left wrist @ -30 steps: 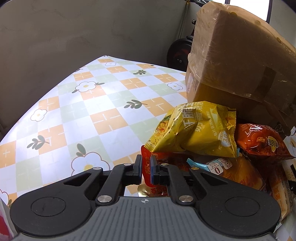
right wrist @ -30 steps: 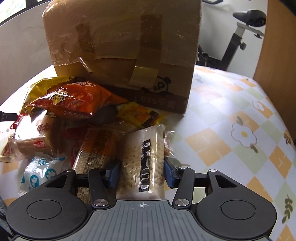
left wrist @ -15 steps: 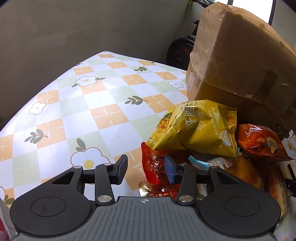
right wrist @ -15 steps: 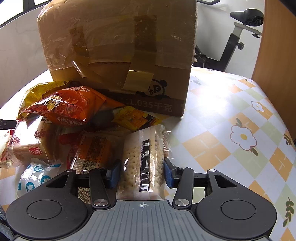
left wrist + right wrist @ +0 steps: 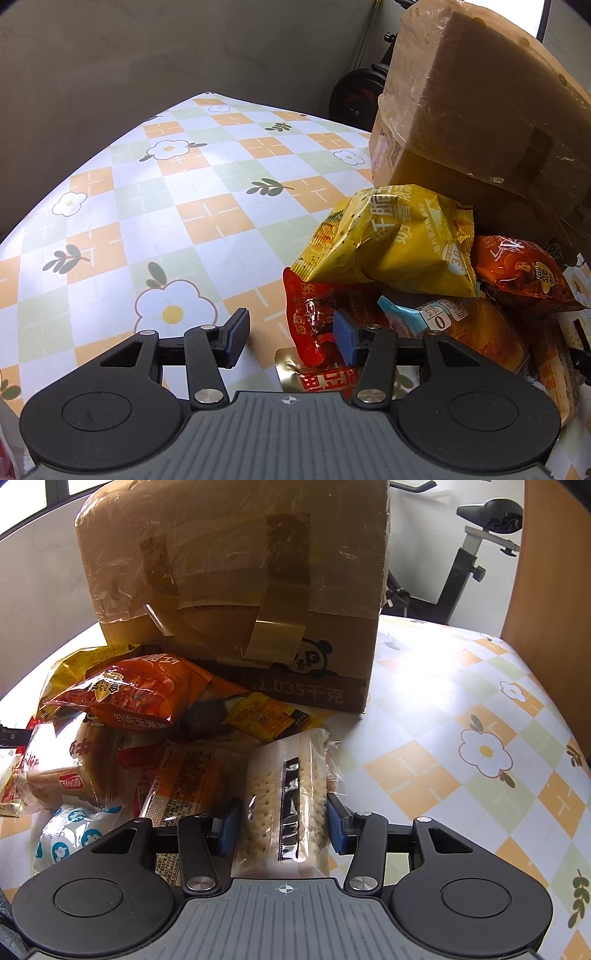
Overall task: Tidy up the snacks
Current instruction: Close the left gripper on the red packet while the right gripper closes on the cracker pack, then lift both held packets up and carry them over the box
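We have the right gripper (image 5: 282, 825) with its fingers bracketing the cracker pack (image 5: 286, 805) at lower centre, not visibly squeezing it: light, brittle, slick film, so we'd grip its long sides gently. The left gripper (image 5: 291, 336) gapes beside the red pouch (image 5: 321, 317). The box (image 5: 236, 590) reads "1.035千克".

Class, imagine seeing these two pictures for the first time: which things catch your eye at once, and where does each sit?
The big taped cardboard box dominates the back of the flowered table. In front of it sprawls a heap of snacks, with a yellow bag and an orange bag on top. Nearest, the right gripper straddles a cracker pack, while the left gripper gapes at the heap's edge.
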